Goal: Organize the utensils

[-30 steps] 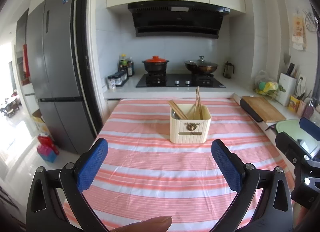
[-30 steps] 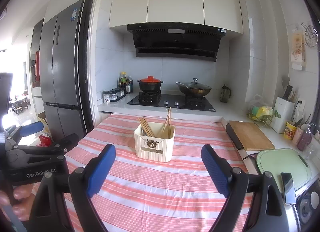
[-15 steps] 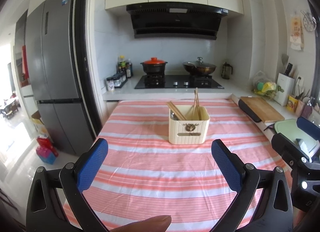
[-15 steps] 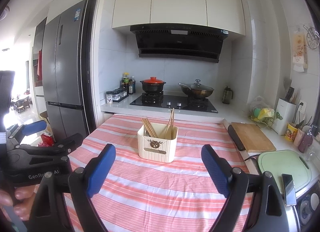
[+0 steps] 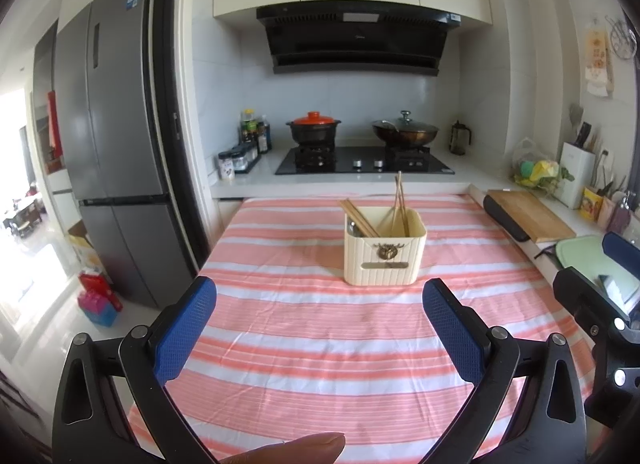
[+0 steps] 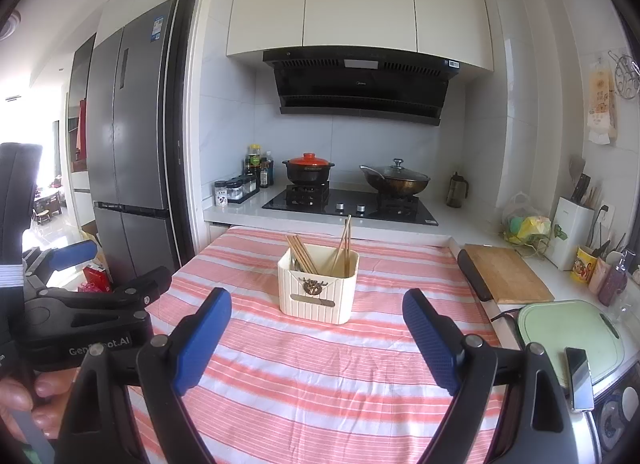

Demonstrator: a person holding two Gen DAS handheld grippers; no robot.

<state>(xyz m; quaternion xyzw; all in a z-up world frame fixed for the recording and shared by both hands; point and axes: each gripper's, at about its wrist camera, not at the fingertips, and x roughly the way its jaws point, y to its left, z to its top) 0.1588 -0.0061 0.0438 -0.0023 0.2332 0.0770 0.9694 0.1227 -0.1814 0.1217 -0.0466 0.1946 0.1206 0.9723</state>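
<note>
Holder: a cream utensil box [image 5: 385,250] stands mid-table on the striped cloth [image 5: 320,344], chopsticks [image 5: 359,218] already leaning inside.
Left gripper [image 5: 319,296]: fingers wide apart, empty.
Right gripper [image 6: 317,306]: fingers wide apart, empty.
Progress: no loose utensils visible on the cloth; the job looks finished or nearly so.

A home kitchen: stove [image 5: 364,160], range hood [image 5: 356,40], fridge [image 5: 116,136].

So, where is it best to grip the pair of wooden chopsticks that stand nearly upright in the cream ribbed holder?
Probably the bare upper part of the pair of wooden chopsticks, above the rim of the cream ribbed holder. Come from above: they stand nearly upright, and the walls hide the lower ends.
</note>
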